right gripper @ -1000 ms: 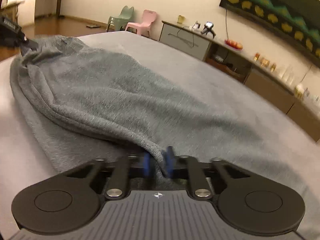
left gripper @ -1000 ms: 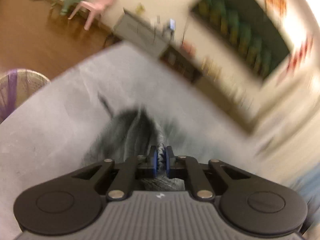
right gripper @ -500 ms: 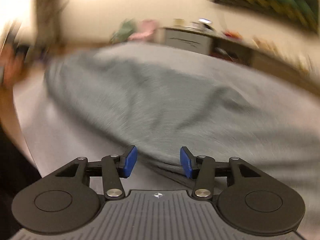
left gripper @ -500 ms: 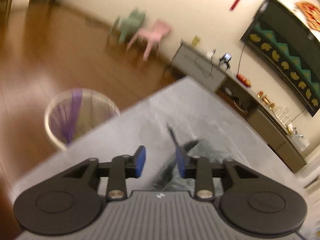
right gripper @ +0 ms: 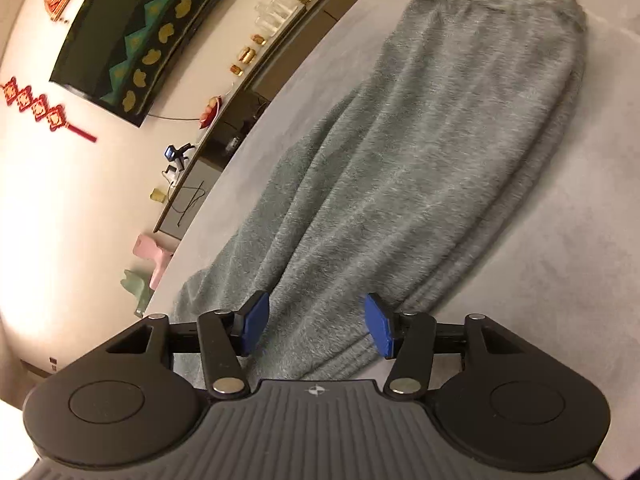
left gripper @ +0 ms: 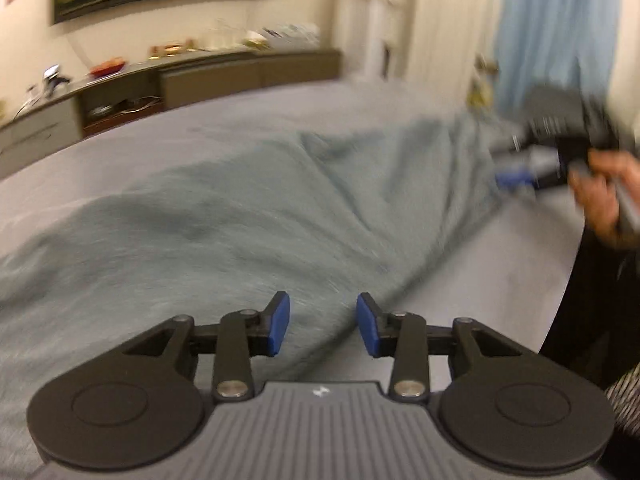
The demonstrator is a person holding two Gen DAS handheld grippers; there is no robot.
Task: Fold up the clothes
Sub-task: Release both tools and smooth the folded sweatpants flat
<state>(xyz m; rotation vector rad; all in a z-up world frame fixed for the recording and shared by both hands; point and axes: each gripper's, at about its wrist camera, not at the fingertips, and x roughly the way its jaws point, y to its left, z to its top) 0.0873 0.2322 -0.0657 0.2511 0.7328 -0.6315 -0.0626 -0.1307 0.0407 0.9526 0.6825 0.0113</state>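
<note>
Both claws let go of the grey cloth they were pinching a second ago and have swung round to new views. Left claw (left gripper: 318,326): jaws part-open, nothing pressed between the blue pads, fabric lies just past the tips. Right claw (right gripper: 316,324): jaws wider, just been opening, also empty, hovering over the cuff end.

Grey fleece trousers (right gripper: 420,140) lie lengthwise on the grey worktop (right gripper: 560,240), one leg folded onto the other, edges roughly matched, waistband at the far end. A slight ridge runs along the middle; lower leg peeks out on the right edge.

Left view is blurred: right hand (left gripper: 604,200) with its claw sits at the far end of the garment.

My read: first lengthwise fold done. Left to do: crosswise folds, cuffs toward waistband, likely needing fresh grips at the cuff corners.
</note>
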